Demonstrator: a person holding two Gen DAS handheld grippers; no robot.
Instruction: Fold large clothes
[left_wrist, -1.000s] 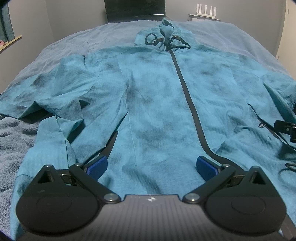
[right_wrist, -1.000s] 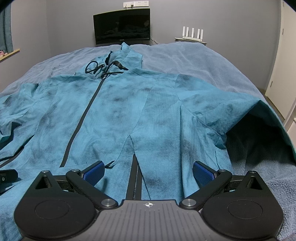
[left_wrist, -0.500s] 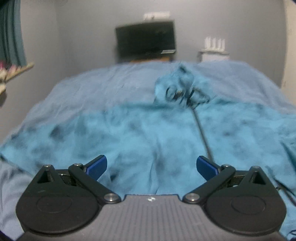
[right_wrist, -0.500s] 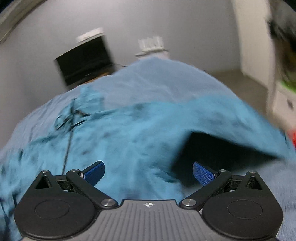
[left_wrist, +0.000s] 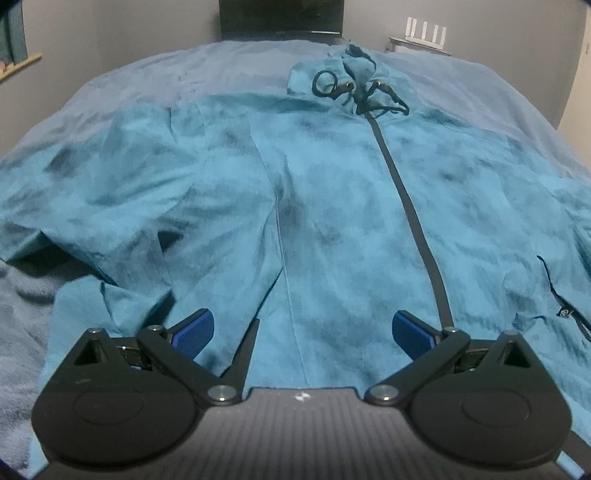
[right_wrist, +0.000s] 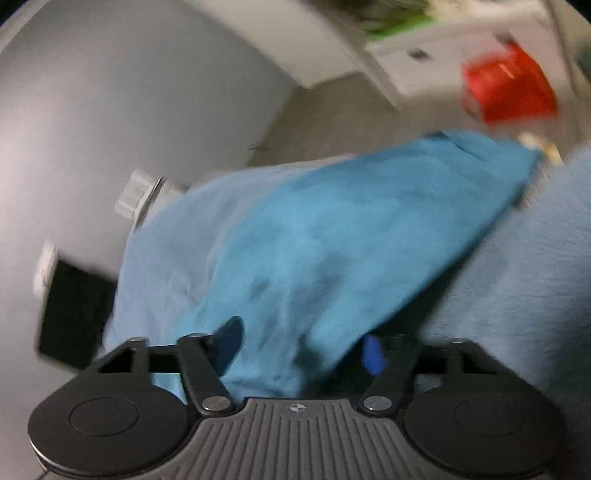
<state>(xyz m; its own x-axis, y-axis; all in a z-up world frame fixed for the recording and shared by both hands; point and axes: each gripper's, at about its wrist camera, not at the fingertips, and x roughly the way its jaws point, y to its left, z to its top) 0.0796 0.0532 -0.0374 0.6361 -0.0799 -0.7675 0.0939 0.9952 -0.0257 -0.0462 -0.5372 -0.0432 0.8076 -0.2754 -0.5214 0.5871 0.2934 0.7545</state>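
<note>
One jacket (left_wrist: 332, 206) lies on one bed (left_wrist: 155, 81), with one zip (left_wrist: 410, 214) and two cord ends (left_wrist: 349, 85). Two grippers (left_wrist: 301, 332) (right_wrist: 301, 349) show, four blue pads (left_wrist: 194, 330) in all. Beyond the bed's far edge: one screen (left_wrist: 280, 14), one router (left_wrist: 424, 29).

A bed (left_wrist: 229, 70) with a grey-blue cover carries the load. Directly on it a teal jacket (left_wrist: 332, 206) lies front up, the dark zip (left_wrist: 410, 206) running down its middle and the hood (left_wrist: 351, 74) with black cords toward the far end. One sleeve (left_wrist: 92, 206) lies rumpled at the left edge. In the right wrist view the blurred sleeve (right_wrist: 351, 236) drapes over the bed (right_wrist: 524, 266).
</note>
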